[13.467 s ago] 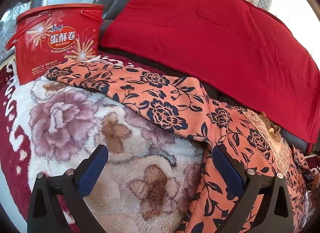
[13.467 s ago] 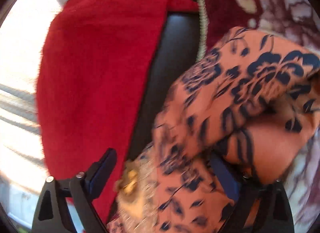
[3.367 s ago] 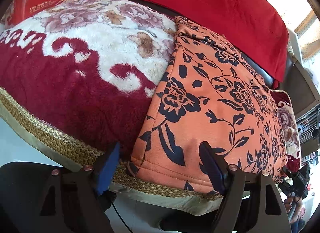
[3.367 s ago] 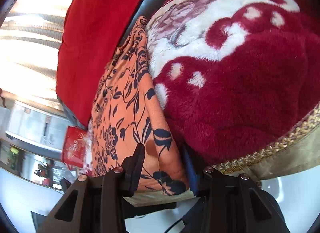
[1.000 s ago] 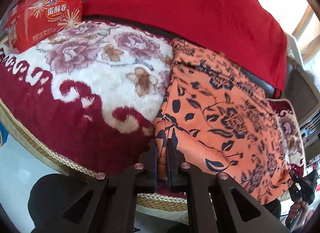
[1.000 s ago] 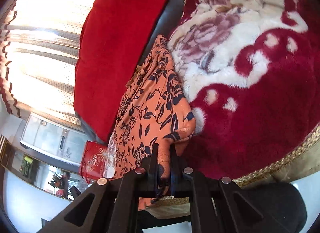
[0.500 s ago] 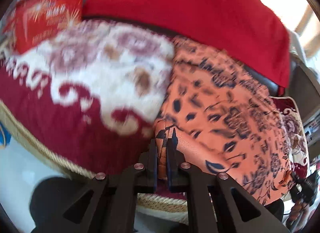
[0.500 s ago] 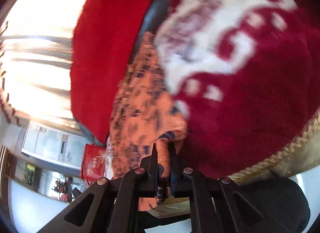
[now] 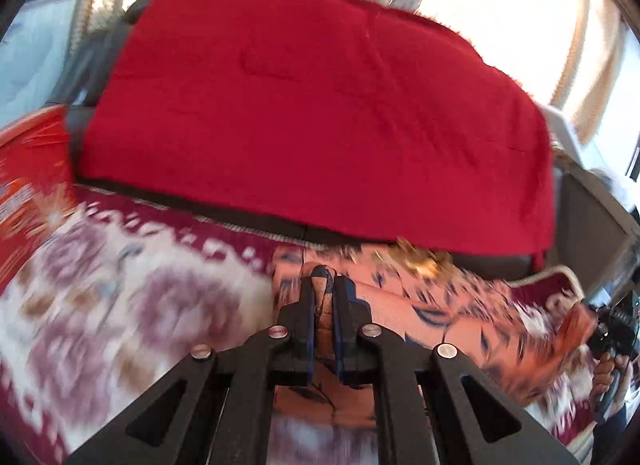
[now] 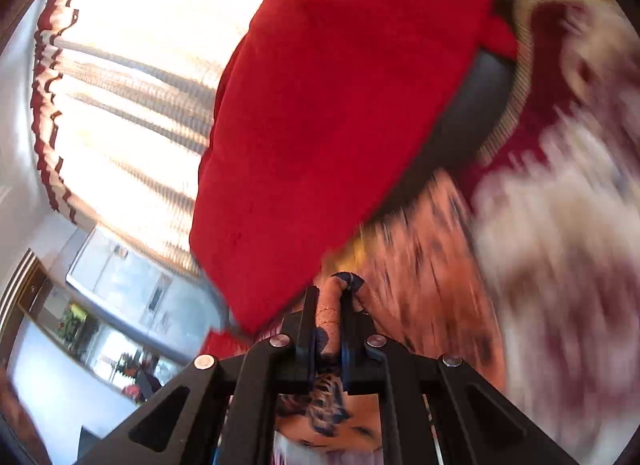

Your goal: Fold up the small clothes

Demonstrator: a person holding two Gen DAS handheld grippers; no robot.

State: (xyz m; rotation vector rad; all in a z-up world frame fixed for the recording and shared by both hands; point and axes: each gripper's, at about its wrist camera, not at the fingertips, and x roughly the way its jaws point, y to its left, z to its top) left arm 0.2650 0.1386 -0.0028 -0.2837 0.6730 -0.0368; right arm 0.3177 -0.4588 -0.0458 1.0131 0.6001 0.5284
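Orange garment (image 9: 436,317), thin soft cloth with dark blue flower print: near edge pinched in the left gripper (image 9: 323,285) and right gripper (image 10: 329,297), each nearly closed on a bunched fold, jaws having just eased slightly apart, judged so the edge can be carried toward twelve o'clock for a fold. It lies on a plush flowered blanket (image 9: 120,305); a red knitted cover (image 9: 312,117) drapes the seat back at twelve o'clock.

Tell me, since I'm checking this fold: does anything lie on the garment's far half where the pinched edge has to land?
Nothing visible does. Both the left gripper and right gripper are shut on the orange floral garment. Its far half lies bare below the red blanket, though blur hides detail.
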